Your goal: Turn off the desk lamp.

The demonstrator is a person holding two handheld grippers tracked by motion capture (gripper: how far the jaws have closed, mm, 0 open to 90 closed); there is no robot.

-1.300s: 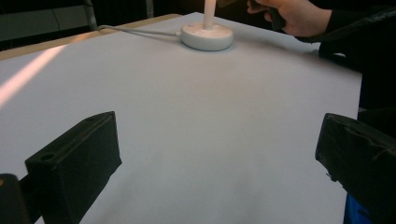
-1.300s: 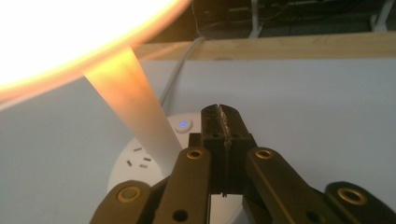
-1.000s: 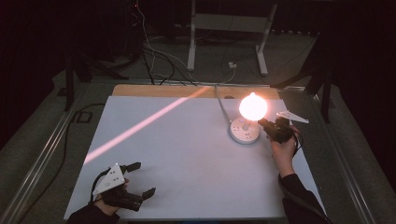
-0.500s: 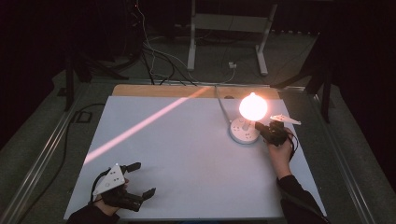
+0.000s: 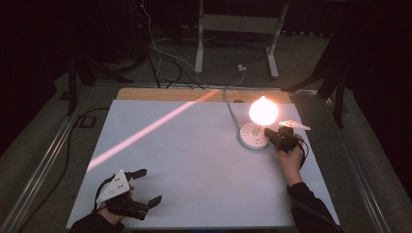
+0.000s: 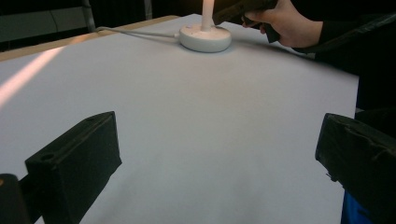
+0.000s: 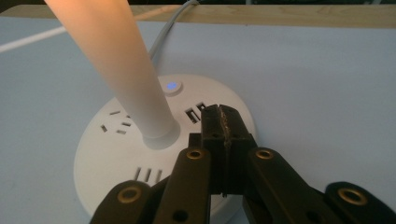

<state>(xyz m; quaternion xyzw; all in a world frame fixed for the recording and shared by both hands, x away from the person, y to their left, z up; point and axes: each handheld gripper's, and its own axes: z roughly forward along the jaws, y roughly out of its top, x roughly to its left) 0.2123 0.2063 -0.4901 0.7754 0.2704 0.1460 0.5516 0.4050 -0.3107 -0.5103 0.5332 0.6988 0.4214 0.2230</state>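
Right gripper [image 5: 270, 132] nearer lamp base [image 5: 252, 138]

Dim dark room, glaring lit lamp bulb [image 5: 263, 110], pale streak across table [image 5: 194, 160].

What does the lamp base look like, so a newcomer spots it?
On the white table, go to the far right part, under the glowing bulb. The lamp base is a round white disc with socket slots and a small lit blue button.

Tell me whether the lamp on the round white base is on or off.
On. The lamp's bulb glows bright orange-white in the high view, and a small blue indicator light is lit on its round white base beside the shut right gripper.
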